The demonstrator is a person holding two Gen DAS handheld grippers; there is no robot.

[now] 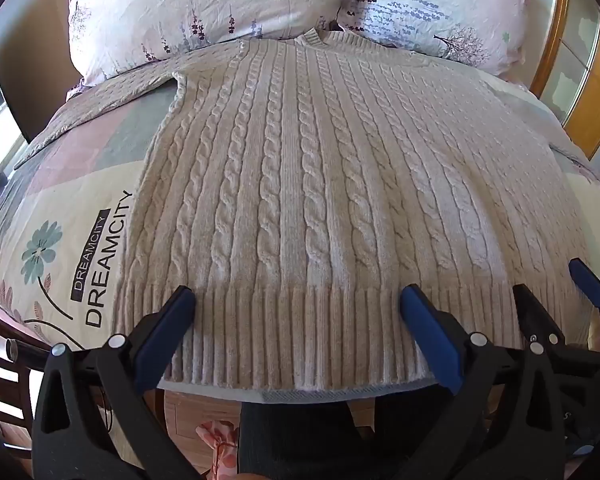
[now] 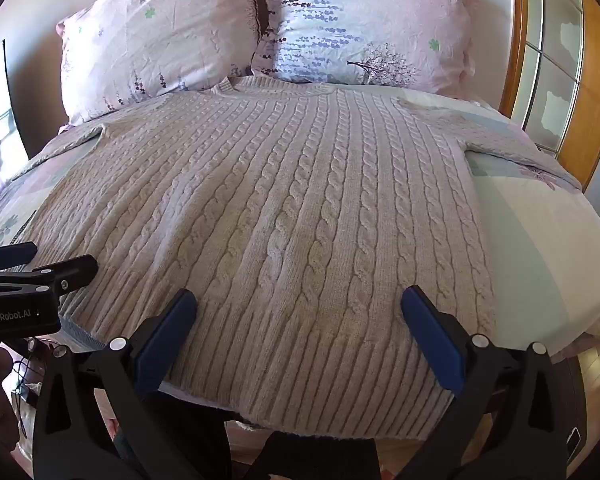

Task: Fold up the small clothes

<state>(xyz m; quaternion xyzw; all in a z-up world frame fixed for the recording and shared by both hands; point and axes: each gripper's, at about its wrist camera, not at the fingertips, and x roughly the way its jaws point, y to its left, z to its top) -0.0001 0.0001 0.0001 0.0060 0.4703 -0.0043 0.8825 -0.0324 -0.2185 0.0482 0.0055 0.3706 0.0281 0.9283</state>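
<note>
A cream cable-knit sweater [image 1: 308, 184] lies flat on the bed, neck toward the pillows, ribbed hem at the near edge. It also shows in the right wrist view [image 2: 300, 216]. My left gripper [image 1: 298, 300] is open over the left part of the hem, holding nothing. My right gripper [image 2: 298, 300] is open over the right part of the hem, holding nothing. The right gripper also shows at the right edge of the left wrist view [image 1: 560, 284], and the left gripper at the left edge of the right wrist view [image 2: 56, 260]. The left sleeve [image 1: 100, 96] stretches out to the left.
Two floral pillows [image 1: 204, 12] [image 2: 364, 24] lean at the head of the bed. A printed sheet [image 1: 80, 240] covers the mattress. A wooden-framed panel [image 2: 552, 60] stands at the right. Wood floor [image 1: 188, 412] lies below the near bed edge.
</note>
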